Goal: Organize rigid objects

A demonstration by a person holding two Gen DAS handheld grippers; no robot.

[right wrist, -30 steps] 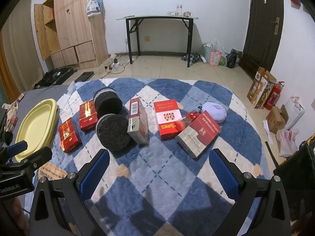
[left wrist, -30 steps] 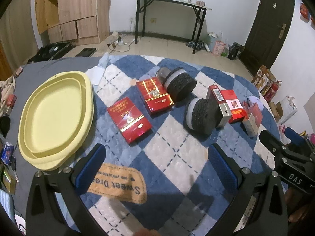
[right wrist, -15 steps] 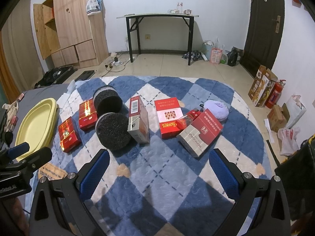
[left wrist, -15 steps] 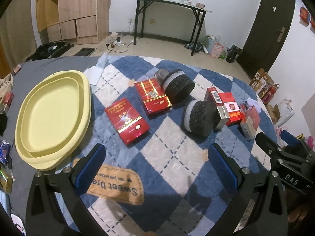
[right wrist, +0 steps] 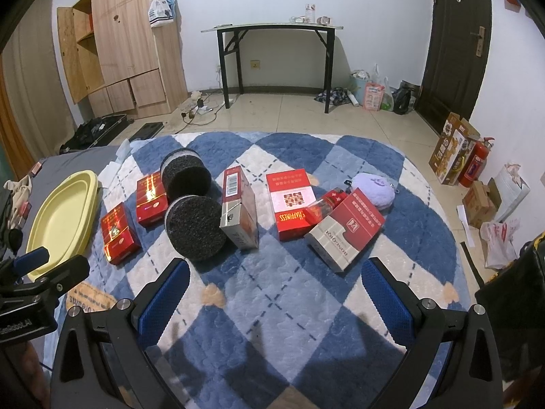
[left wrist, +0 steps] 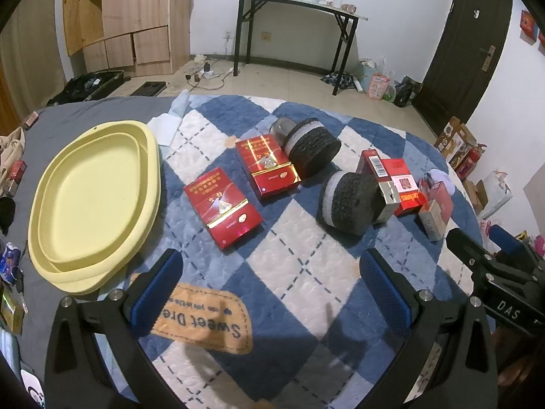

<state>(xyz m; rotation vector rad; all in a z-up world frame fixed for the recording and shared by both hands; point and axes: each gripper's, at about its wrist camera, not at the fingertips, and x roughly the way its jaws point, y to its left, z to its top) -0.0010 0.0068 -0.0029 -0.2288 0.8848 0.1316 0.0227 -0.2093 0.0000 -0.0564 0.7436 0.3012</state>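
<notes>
Several red boxes lie on a blue-and-white quilt [left wrist: 306, 272]: one near the tray [left wrist: 223, 211], one further back [left wrist: 267, 167], a "Happiness" box [right wrist: 293, 202], a red-and-grey box [right wrist: 345, 231] and an upright box [right wrist: 238, 208]. Two black round containers [left wrist: 349, 202] [left wrist: 313, 145] lie on their sides among them. A yellow oval tray [left wrist: 92, 197] sits at the left. My left gripper [left wrist: 269, 289] is open above the quilt's near edge, nothing between its fingers. My right gripper [right wrist: 272, 293] is open too, short of the boxes.
A purple pouch [right wrist: 373, 189] lies at the quilt's far right. Small clutter sits on the grey cover left of the tray [left wrist: 13, 177]. Beyond the quilt are a black table [right wrist: 272, 30], a wooden cabinet [right wrist: 126, 44], a dark door [right wrist: 456, 41] and floor boxes [right wrist: 453, 150].
Both views have shifted slightly; the objects sit a little further off and higher in view. Nothing on the quilt has moved, and both grippers stay open.
</notes>
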